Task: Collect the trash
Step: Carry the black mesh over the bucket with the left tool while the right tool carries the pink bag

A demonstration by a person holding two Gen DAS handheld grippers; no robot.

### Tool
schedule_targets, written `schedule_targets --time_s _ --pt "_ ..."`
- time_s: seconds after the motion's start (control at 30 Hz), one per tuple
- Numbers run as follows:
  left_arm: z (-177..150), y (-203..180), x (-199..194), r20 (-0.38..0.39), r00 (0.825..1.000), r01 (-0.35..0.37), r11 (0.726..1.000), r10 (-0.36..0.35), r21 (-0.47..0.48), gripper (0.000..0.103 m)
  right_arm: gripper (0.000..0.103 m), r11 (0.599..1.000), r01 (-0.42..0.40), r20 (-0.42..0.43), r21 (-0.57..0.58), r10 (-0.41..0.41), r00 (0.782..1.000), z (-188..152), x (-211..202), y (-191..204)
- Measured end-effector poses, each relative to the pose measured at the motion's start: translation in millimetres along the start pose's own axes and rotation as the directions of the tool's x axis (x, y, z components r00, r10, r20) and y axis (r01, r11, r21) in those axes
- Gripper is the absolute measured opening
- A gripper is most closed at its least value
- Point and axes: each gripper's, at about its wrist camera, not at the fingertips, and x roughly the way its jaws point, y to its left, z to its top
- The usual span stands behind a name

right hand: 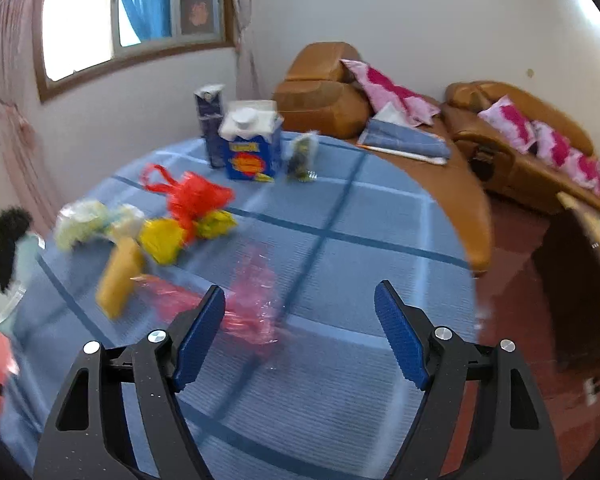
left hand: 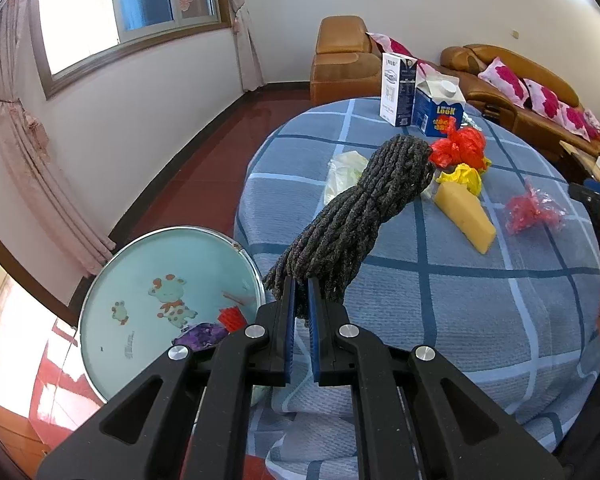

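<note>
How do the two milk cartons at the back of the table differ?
The tall carton is slim, white and dark, with a flat top; the short carton is wider, bright blue with yellow lettering, and has a sloped top with a white cap. Both stand upright, side by side on the table.

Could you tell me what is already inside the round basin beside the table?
Inside the basin lie a red scrap and a purple wad; the left gripper covers its near edge.

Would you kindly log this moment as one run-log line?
left gripper: shut on dark yarn bundle | right gripper: open above pink wrapper | basin: beside table
</note>
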Motion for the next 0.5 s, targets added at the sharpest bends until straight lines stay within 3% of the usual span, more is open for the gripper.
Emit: schedule_targets --time_s 0.07,0.2,0.27,0.33,0.4,0.43,0.5 --pt "1 2 -2 0.005 1.0 -0.008 1.0 0.008 0.002 0.006 0.071 1.0 -0.013 -0.003 -0.02 0.013 1.0 5 9 8" --pt "0 7 -2 0.003 1.0 -0.02 1.0 0.02 -0.003 0.006 0.062 0.998 -0.063 -0.093 0.009 0.064 0.994 16 49 8" --pt "0 8 -3 0.008 0.999 -0.036 0.999 0.036 0.0 0.006 0.043 0.995 -0.099 -0.167 0.005 0.098 0.981 10 63 9" --pt "1 8 -7 0.027 0.998 -0.061 0.998 0.061 0.012 0.006 0.032 0.991 -0.137 -0.209 0.003 0.135 0.968 0 68 12" --pt "2 11 -12 0.041 0.997 -0.071 0.997 0.071 0.01 0.006 0.023 0.987 -0.163 -0.203 0.002 0.16 0.966 -5 64 14" --pt "3 12 -13 0.043 0.996 -0.072 0.997 0.072 0.007 0.006 0.014 0.985 -0.172 -0.202 0.004 0.169 0.965 -7 61 14" --pt "2 16 -14 0.046 0.996 -0.08 0.997 0.08 -0.003 0.006 0.011 0.984 -0.181 -0.19 -0.005 0.177 0.966 -10 56 17"
